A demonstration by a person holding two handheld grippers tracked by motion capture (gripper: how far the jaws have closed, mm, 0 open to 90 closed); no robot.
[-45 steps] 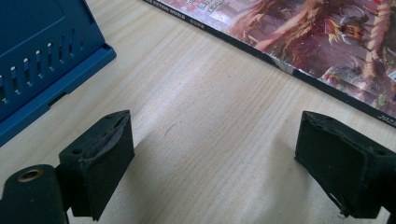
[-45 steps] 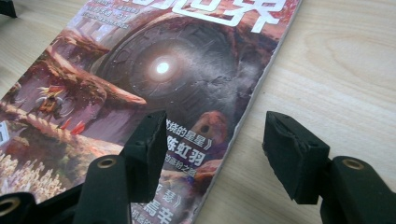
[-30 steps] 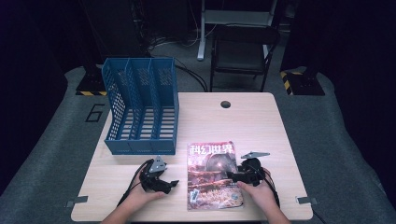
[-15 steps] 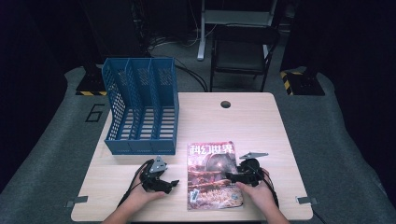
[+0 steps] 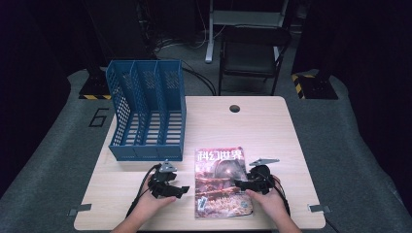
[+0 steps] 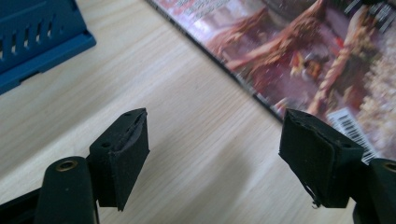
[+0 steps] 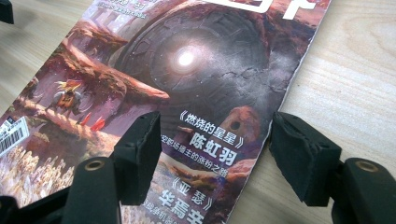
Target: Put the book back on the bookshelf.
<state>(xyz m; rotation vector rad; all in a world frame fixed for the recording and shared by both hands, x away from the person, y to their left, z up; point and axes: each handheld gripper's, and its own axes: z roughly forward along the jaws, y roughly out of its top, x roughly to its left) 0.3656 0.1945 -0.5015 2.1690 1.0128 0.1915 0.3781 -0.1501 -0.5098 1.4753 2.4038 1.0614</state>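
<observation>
Lying flat near the front edge of the surface point(image 5: 291, 145), the magazine point(image 5: 221, 182) is flanked by both grippers. The left gripper point(image 5: 180, 190), its jaws spread and just closing over bare wood, is beside its left edge; the right gripper point(image 5: 240, 184), jaws spread, straddles its right edge.

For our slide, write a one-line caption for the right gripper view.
Open right gripper poised over the right edge of a science-fiction magazine lying flat on the wooden table.

Glossy paper magazine point(image 5: 221, 180) on matt wood table point(image 5: 272, 131).
</observation>
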